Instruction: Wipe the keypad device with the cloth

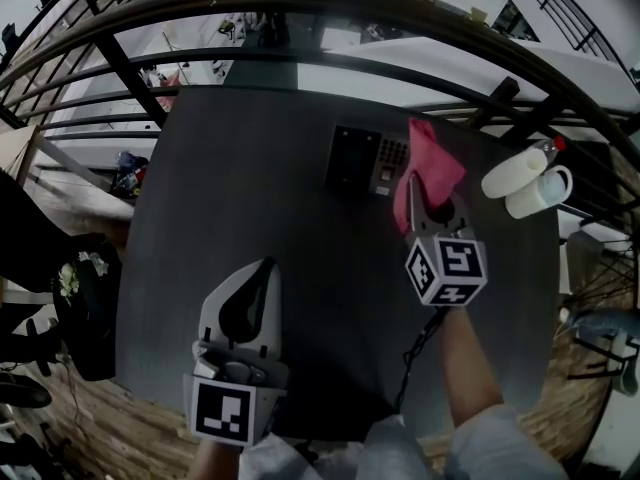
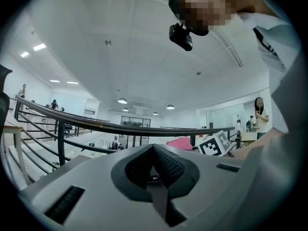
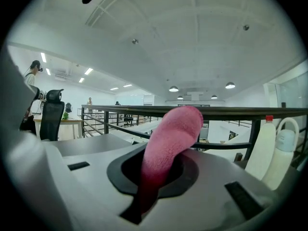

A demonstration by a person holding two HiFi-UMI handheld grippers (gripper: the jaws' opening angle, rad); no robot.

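Above grey table [image 1: 250, 198], right gripper [image 1: 438, 211] pinches fuzzy pink cloth [image 1: 432, 163]; left gripper [image 1: 264, 265] jaws meet.

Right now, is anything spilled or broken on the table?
Nothing stands out. The keypad lies flat on the table, the pink cloth is pinched in the right gripper, and the bottle and jug stand upright.

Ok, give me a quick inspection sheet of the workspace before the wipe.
Surface: dark grey table, middle bare.
Job's things: keypad device at the far side; pink cloth raised over its right edge, contact unclear.
Clutter: white bottle and white mug, far right.
Grippers: left gripper shut, empty; right gripper shut on the pink cloth.
Cables: dark cable trailing from the right gripper.
Surroundings: black railing beyond the table; open office around.
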